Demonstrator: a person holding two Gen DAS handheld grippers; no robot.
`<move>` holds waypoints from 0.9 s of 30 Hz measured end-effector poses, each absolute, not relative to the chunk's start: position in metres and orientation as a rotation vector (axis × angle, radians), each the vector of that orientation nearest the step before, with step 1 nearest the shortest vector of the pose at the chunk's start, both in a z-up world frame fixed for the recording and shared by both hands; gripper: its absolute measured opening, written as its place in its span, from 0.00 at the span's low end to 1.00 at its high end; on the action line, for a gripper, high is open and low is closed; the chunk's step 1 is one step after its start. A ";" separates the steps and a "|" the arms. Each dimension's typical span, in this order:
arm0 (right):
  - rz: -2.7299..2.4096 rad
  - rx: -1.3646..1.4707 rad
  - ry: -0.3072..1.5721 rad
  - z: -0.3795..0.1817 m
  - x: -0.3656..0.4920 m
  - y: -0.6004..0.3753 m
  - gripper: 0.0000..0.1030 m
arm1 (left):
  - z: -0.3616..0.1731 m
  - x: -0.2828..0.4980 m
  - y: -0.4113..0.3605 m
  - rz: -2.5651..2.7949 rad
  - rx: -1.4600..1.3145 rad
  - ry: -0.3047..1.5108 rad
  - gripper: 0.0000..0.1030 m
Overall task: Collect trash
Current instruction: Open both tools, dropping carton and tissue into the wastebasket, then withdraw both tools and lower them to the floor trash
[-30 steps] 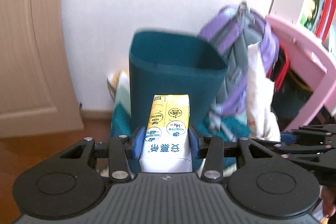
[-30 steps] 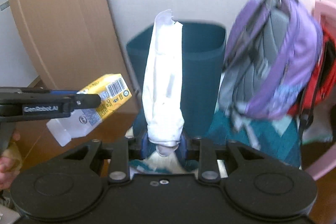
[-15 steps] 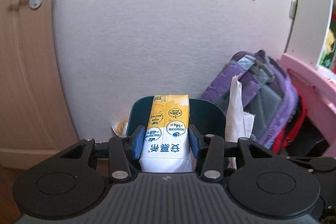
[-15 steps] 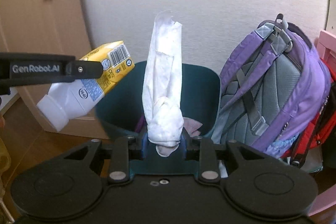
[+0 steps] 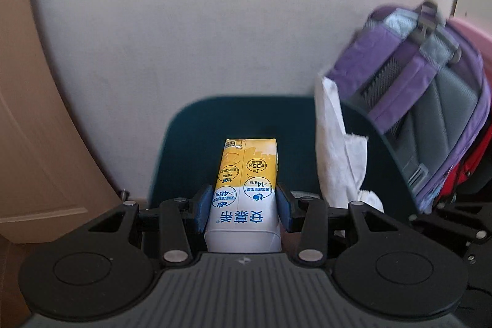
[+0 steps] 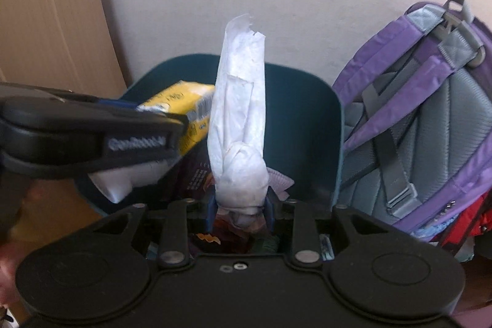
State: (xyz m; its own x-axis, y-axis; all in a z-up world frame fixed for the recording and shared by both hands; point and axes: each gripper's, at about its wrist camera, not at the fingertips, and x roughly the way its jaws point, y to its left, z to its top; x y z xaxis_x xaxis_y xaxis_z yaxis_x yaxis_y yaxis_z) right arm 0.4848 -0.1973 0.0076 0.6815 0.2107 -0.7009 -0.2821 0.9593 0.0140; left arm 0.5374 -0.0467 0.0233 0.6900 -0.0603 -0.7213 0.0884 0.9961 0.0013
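Floor (image 6: 77, 211): wood-toned, seen only in a small patch.
- Teal bin (image 6: 326, 125): stands against the wall; wrappers lie inside.
- Purple backpack (image 6: 430, 119): just right of the bin, upright.
- Red bag (image 6: 470, 220): beyond the backpack, farther from the bin.

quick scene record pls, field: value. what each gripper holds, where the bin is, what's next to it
left gripper: shut on milk carton, yellow and white, held above the bin opening
right gripper: shut on white tissue, wadded low, standing upright
bin: dark teal, open top, against the wall; wrappers already inside
beside bin: purple backpack on its right, something red behind it
left of bin: wooden door
drop status: neither item released yet
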 end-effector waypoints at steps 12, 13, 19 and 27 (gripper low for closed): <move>0.275 -0.172 0.778 0.004 0.490 -0.191 0.40 | -0.014 0.556 -0.053 -0.079 0.071 0.901 0.43; 0.270 -0.176 0.775 0.005 0.489 -0.191 0.43 | -0.016 0.557 -0.056 -0.080 0.076 0.907 0.43; 0.257 -0.199 0.749 0.012 0.480 -0.190 0.48 | -0.011 0.554 -0.057 -0.072 0.069 0.885 0.55; 0.249 -0.188 0.707 0.031 0.455 -0.200 0.56 | 0.009 0.531 -0.057 -0.080 0.060 0.831 0.66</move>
State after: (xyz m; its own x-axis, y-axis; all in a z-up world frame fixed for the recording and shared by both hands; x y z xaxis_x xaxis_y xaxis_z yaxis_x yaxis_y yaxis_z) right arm 0.4549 -0.2000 0.0310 0.7330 0.1617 -0.6607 -0.2881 0.9537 -0.0862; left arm 0.5307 -0.0566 0.0092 0.6711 -0.0470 -0.7399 0.0943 0.9953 0.0223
